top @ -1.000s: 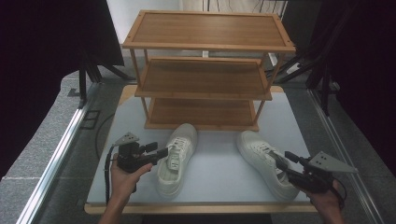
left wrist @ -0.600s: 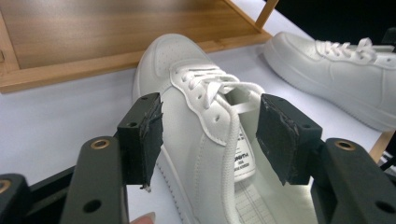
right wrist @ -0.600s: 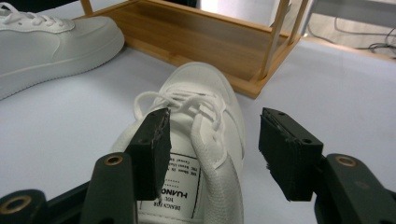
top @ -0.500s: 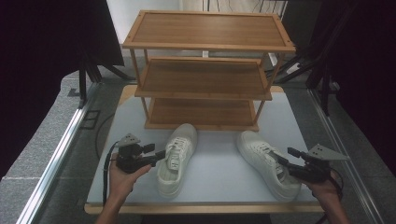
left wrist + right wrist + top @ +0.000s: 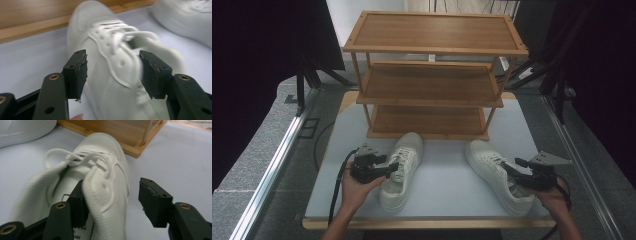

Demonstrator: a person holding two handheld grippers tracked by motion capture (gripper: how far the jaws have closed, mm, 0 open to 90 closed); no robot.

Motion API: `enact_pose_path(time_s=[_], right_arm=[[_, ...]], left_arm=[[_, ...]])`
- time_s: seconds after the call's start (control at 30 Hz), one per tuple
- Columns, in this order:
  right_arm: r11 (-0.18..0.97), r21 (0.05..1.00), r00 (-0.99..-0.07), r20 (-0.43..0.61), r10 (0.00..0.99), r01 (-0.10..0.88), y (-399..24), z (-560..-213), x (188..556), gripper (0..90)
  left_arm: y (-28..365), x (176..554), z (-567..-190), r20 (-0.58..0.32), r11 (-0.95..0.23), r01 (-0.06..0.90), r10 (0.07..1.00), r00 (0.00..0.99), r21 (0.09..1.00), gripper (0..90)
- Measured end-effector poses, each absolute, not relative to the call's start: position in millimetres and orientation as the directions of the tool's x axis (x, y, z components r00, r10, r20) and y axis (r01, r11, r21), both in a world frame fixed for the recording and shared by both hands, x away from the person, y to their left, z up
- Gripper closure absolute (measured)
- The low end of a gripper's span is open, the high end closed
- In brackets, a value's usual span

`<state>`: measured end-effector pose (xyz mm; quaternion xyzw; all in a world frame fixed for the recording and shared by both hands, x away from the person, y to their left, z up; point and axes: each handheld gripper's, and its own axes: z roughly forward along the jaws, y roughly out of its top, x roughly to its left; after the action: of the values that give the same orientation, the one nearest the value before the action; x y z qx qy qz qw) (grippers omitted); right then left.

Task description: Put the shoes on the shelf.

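While both grippers sit low over the desk [image 5: 447,170], the left gripper [image 5: 113,68] is wide open w/ the left shoe [image 5: 112,75] between its jaws, untouched. The right gripper [image 5: 111,200], jaws just opened wider, straddles the right shoe's [image 5: 100,185] side wall, not clamped. Rack [image 5: 432,75] just beyond.

The high view looks down on my table [image 5: 437,197] from above me; each gripper view rides close behind my jaws, both facing the shoes and rack [image 5: 432,75].
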<state>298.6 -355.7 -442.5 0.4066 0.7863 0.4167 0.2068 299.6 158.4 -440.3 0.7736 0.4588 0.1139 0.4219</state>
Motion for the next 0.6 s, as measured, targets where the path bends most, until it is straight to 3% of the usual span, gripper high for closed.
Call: enact_pose_path(time_s=[0.1,0.27,0.37,0.6], right_arm=[[0.328,0.815,-0.593,0.024,0.804,0.478,-357.2,-443.6,305.2,44.8],[0.345,0.797,-0.611,0.037,0.791,0.495,-352.7,-447.4,314.7,55.1],[0.353,0.791,-0.624,0.047,0.78,0.5,-352.7,-447.6,316.2,61.1],[0.341,0.781,-0.601,0.054,0.798,0.523,-352.3,-449.7,319.1,73.8]], left_arm=[[155.4,304.3,-445.8,-0.215,-0.208,0.616,0.814,0.54,0.76,39.8],[146.3,306.2,-451.8,-0.195,-0.229,0.628,0.825,0.531,0.744,55.0],[148.1,308.5,-451.3,-0.209,-0.22,0.637,0.824,0.526,0.739,56.8],[140.7,302.9,-449.4,-0.123,-0.245,0.623,0.865,0.487,0.743,76.6]])
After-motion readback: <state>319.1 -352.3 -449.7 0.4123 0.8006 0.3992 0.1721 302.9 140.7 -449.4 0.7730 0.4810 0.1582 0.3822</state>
